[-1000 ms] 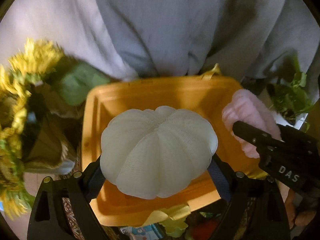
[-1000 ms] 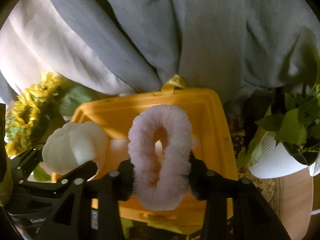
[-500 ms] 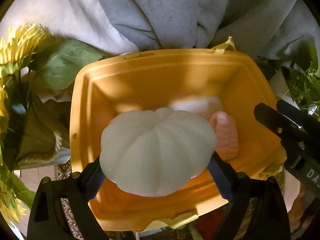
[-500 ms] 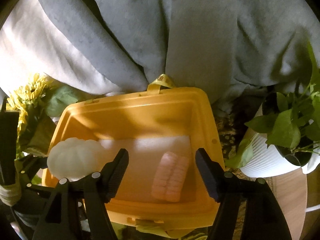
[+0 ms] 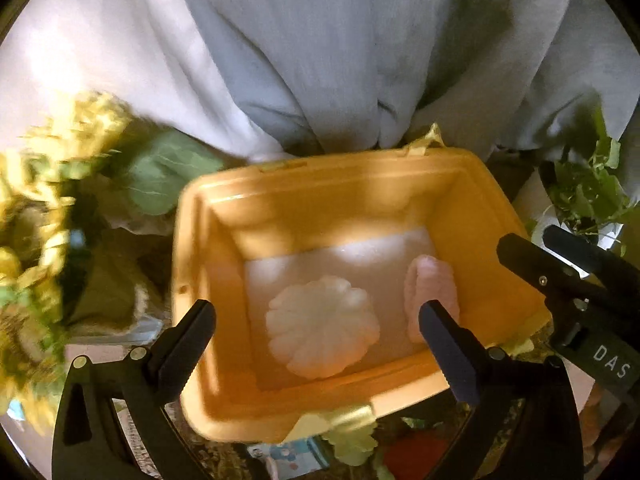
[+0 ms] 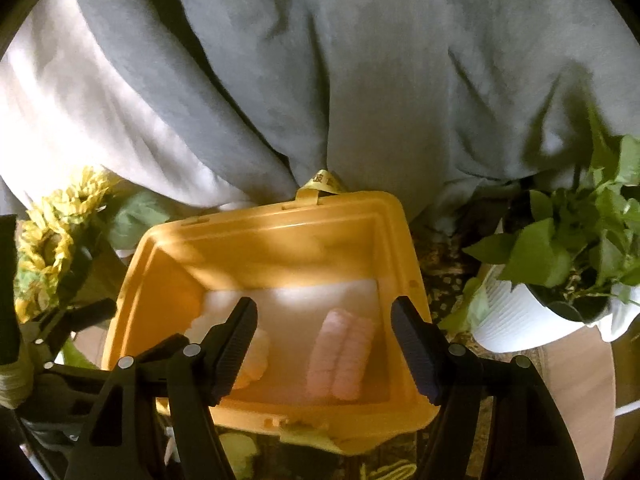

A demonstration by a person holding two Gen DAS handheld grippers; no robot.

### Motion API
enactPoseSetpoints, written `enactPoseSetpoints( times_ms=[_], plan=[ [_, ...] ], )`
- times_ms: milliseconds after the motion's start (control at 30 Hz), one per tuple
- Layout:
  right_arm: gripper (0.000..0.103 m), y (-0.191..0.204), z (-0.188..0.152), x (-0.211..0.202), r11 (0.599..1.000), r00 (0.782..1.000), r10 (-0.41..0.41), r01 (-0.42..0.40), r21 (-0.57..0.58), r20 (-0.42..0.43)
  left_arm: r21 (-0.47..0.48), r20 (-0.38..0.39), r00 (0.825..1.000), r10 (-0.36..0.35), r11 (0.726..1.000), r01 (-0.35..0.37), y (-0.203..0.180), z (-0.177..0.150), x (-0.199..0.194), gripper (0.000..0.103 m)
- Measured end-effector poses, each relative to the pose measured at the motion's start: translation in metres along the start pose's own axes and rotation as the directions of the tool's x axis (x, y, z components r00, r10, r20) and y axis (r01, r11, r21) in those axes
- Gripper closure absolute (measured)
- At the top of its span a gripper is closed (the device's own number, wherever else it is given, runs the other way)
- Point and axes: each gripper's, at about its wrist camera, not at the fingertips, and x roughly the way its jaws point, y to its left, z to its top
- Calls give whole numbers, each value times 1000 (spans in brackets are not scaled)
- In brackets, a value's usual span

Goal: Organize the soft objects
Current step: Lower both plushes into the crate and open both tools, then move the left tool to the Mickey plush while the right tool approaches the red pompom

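A yellow plastic bin fills the middle of both views. On its floor lies a white ribbed pumpkin-shaped cushion at the left, partly hidden in the right wrist view by a finger. A pink fluffy ring lies at the right. My left gripper hovers above the bin, its jaws opening wide, with nothing pressed between them. My right gripper hangs open over the pink ring without touching it.
A person in a grey garment stands just behind the bin. Yellow artificial sunflowers crowd the left side. A green plant in a white ribbed pot stands at the right on a wooden surface.
The right gripper opened and dropped the pink ring into the bin. Then the left gripper opened and the white cushion fell onto the bin floor.
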Motion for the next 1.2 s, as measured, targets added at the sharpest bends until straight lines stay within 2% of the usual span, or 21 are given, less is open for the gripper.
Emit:
enactPoseSetpoints(
  times_ms=[100,200,233,300,367,467,600,800,900,1133,1200],
  plan=[
    [33,2,-7,-13,1000,1000,-4,5,-8,26,-1,80,995,53,999,-53,2,-15,-29,0],
    [32,4,-18,-32,1000,998,-2,3,-7,63,-2,169,982,89,996,-90,3,-31,-55,0],
    [25,4,-21,-37,1000,997,4,-4,-6,74,-11,202,974,104,995,-104,4,-38,-65,0],
    [19,6,-28,-48,1000,995,8,-7,-8,95,-22,254,959,123,992,-122,5,-50,-79,0],
    [18,9,-37,-60,1000,992,12,-11,-11,125,-40,330,934,139,990,-133,6,-65,-97,0],
    [18,15,-51,-75,999,988,25,-20,-36,155,-49,384,911,152,988,-144,5,-86,-115,0],
    [16,23,-73,-92,998,982,46,-38,-48,181,-69,376,913,159,987,-144,7,-111,-129,0],
    [15,35,-104,-106,995,981,86,-75,-70,176,-136,369,910,187,980,-146,11,-154,-141,0],
    [15,38,-119,-111,993,979,102,-91,-71,174,-131,353,910,218,974,-183,11,-172,-140,0],
    [15,42,-150,-112,991,983,102,-87,-102,155,-153,349,882,317,948,-281,11,-215,-142,0],
    [15,43,-158,-111,990,983,111,-96,-105,147,-154,346,881,322,946,-285,11,-224,-142,0]
  ],
)
